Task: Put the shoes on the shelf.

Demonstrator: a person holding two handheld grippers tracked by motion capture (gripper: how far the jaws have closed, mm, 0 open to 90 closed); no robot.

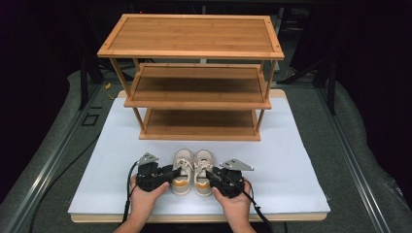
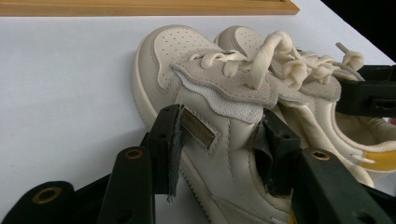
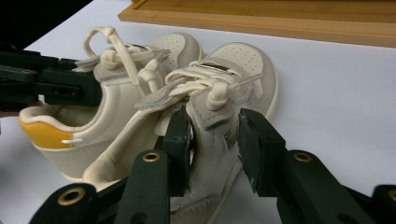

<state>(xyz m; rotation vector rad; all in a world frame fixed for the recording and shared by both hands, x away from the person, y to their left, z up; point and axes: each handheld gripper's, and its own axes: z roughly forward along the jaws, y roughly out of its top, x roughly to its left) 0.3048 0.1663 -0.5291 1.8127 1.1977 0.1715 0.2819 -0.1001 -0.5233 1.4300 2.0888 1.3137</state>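
Two cream sneakers with yellow heels stand side by side on the white board, toes toward the shelf: the left shoe (image 1: 183, 171) (image 2: 177, 51) and the right shoe (image 1: 203, 171) (image 3: 243, 60). My left gripper (image 1: 176, 171) (image 2: 220, 119) is open and straddles the left shoe's outer side wall. One jaw is outside by the metal tag, the other on the inner side behind the tongue. My right gripper (image 1: 210, 173) (image 3: 214, 122) is open and straddles the right shoe's outer wall in the same way. Both shoes rest flat on the board.
A three-tier bamboo shelf (image 1: 194, 39) stands at the back of the white board (image 1: 121, 145), all tiers bare. Its bottom edge (image 3: 280, 23) lies just beyond the shoes' toes. Dark floor surrounds the board. The board's front edge runs right under my hands.
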